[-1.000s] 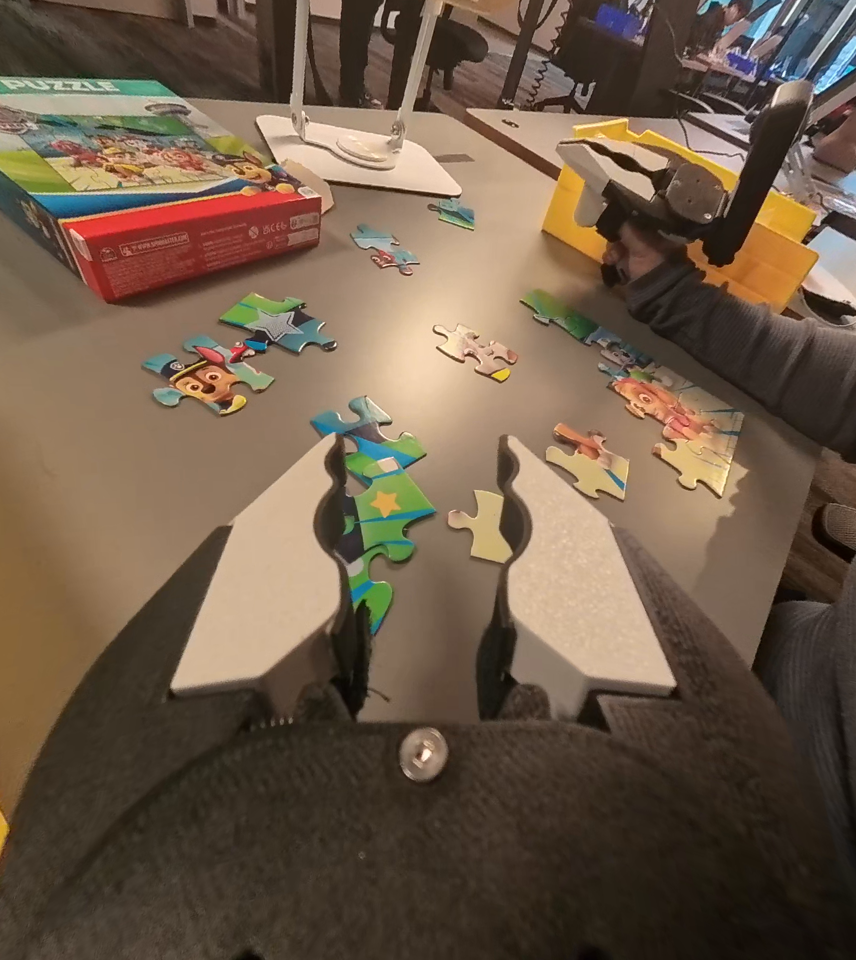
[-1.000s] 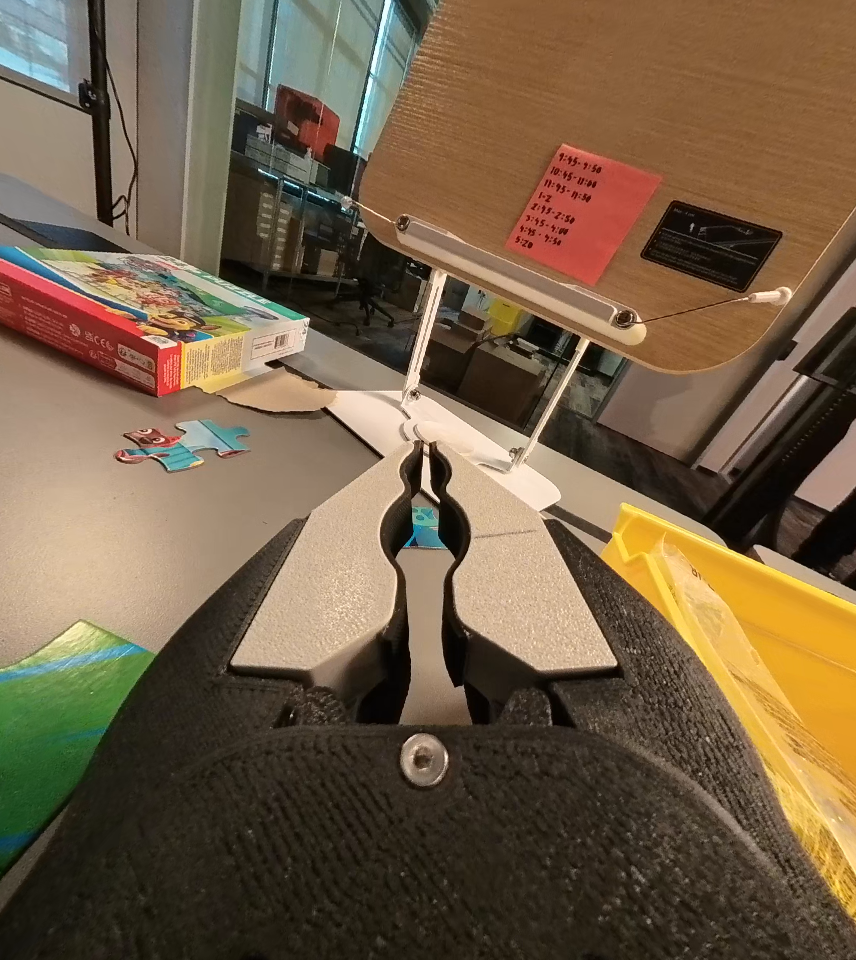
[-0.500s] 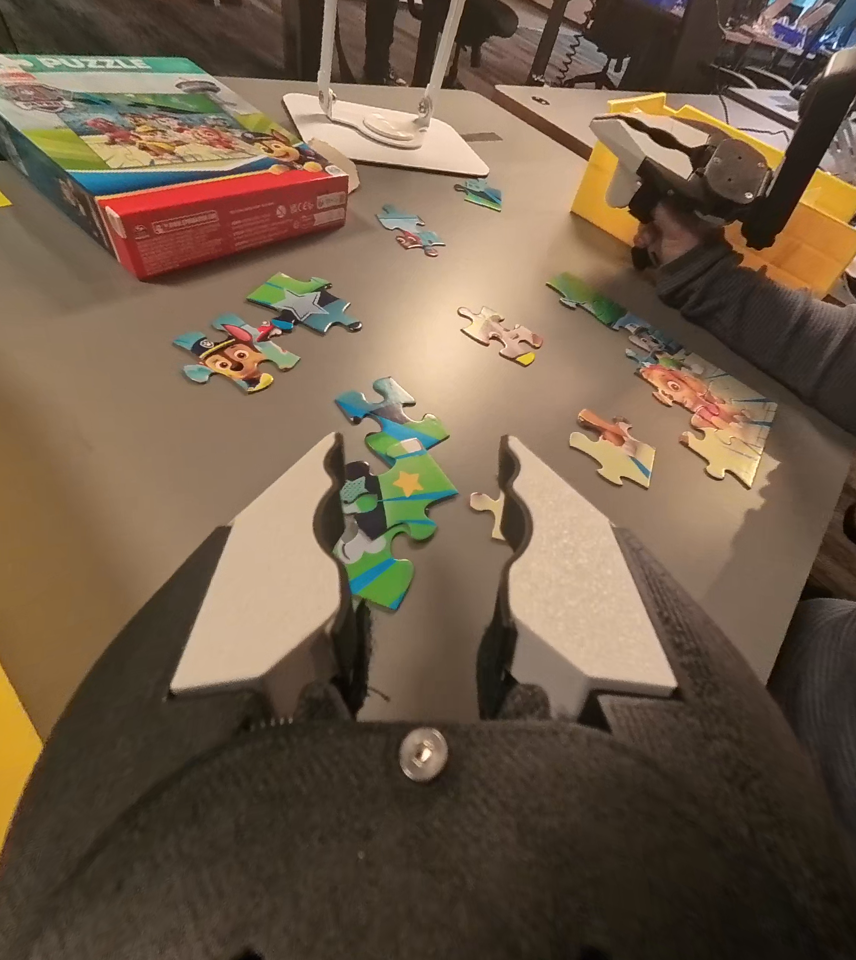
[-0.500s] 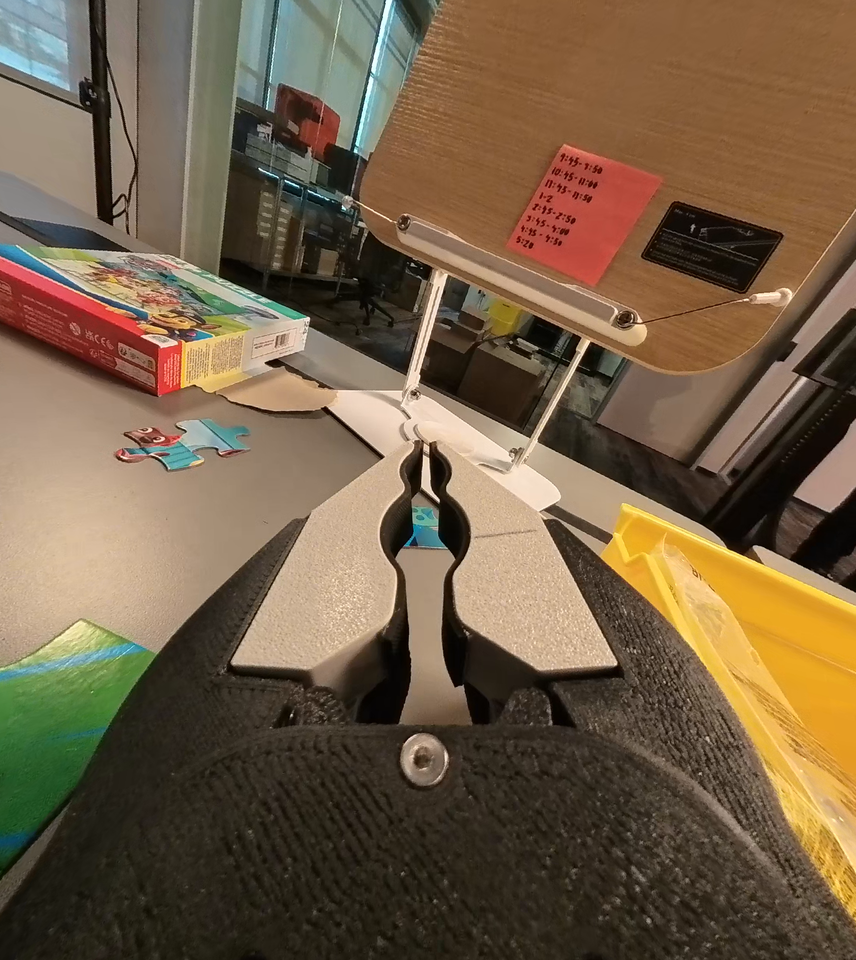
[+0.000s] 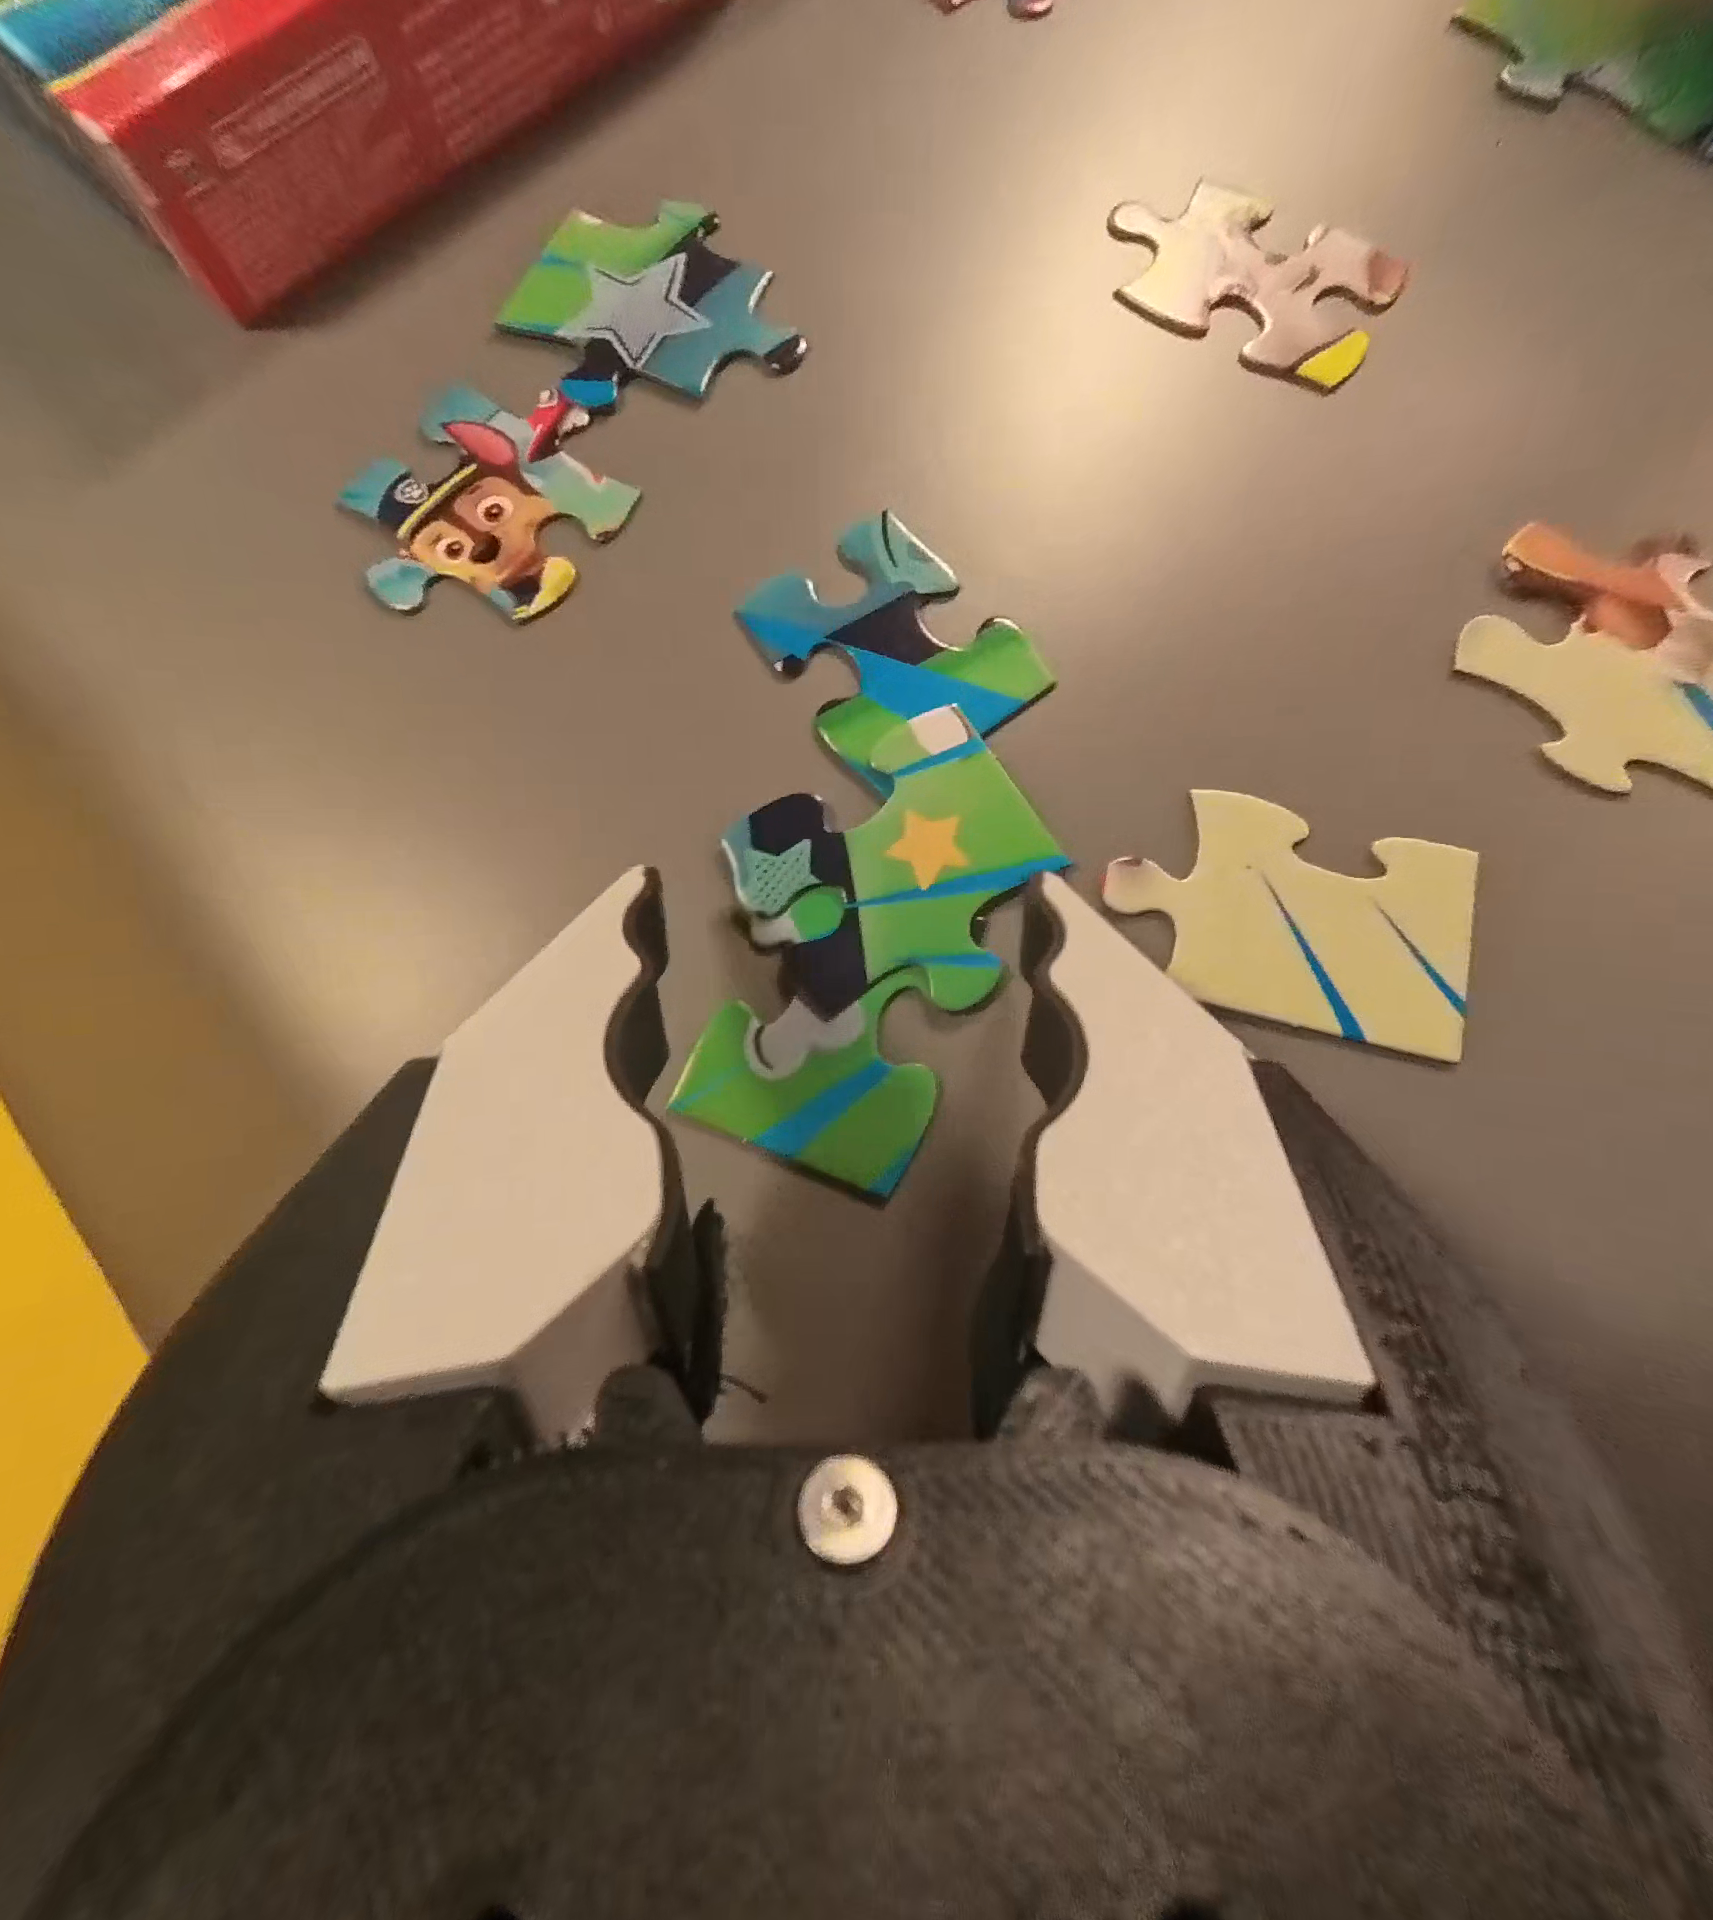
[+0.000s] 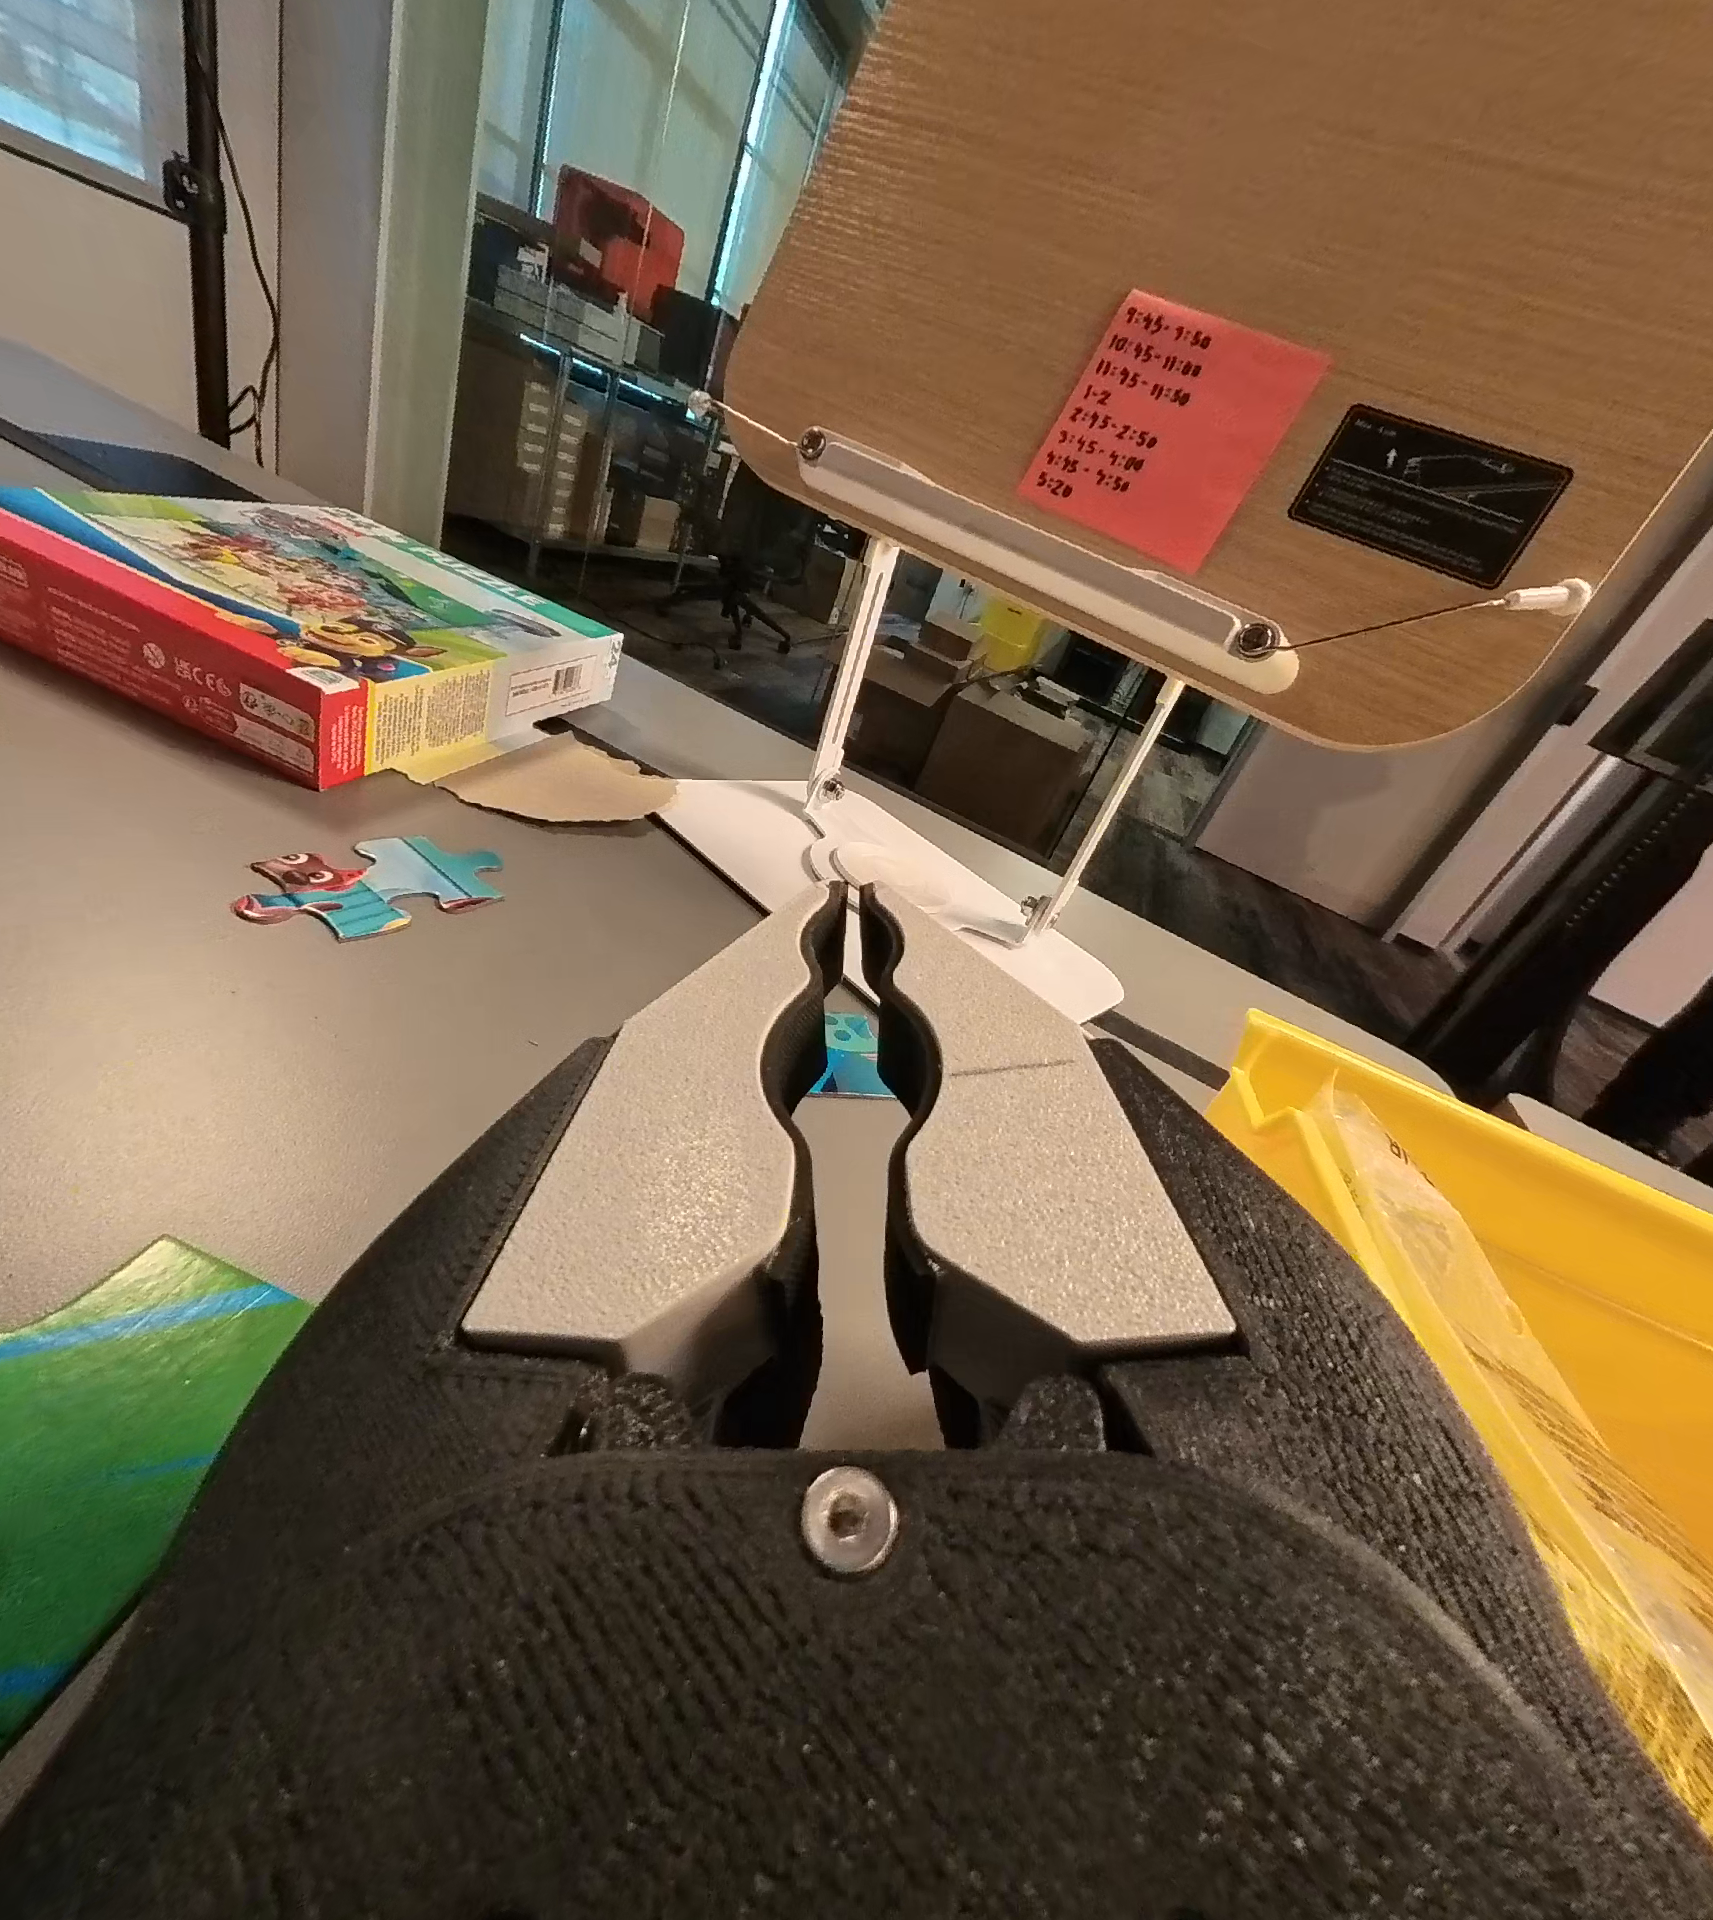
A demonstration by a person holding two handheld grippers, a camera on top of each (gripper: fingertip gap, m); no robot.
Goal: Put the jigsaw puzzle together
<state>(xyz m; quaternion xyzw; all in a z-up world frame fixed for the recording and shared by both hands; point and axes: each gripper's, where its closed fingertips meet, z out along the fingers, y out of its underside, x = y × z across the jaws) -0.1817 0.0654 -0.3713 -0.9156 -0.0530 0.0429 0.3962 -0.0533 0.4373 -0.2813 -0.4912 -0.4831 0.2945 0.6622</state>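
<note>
On the table [image 5: 156,727], the puzzle box [image 5: 312,135] lies at the far left. Before it lie two joined pieces [image 5: 561,416]. A chain of three pieces [image 5: 883,852] lies between the left gripper's [image 5: 836,894] fingers, and one single piece [image 5: 1319,935] just right.

The left gripper [image 5: 841,894] hangs low over the grey counter [image 5: 208,790] with its jaws spread wide, and a chain of joined green and blue puzzle pieces [image 5: 873,894] lies flat between the fingers, neither pad pressing on it. Just beside the right finger lies a pale yellow piece [image 5: 1319,925]. Farther off are a dog-face piece [image 5: 478,520], a star piece [image 5: 639,301] and a red box [image 5: 312,135].
</note>
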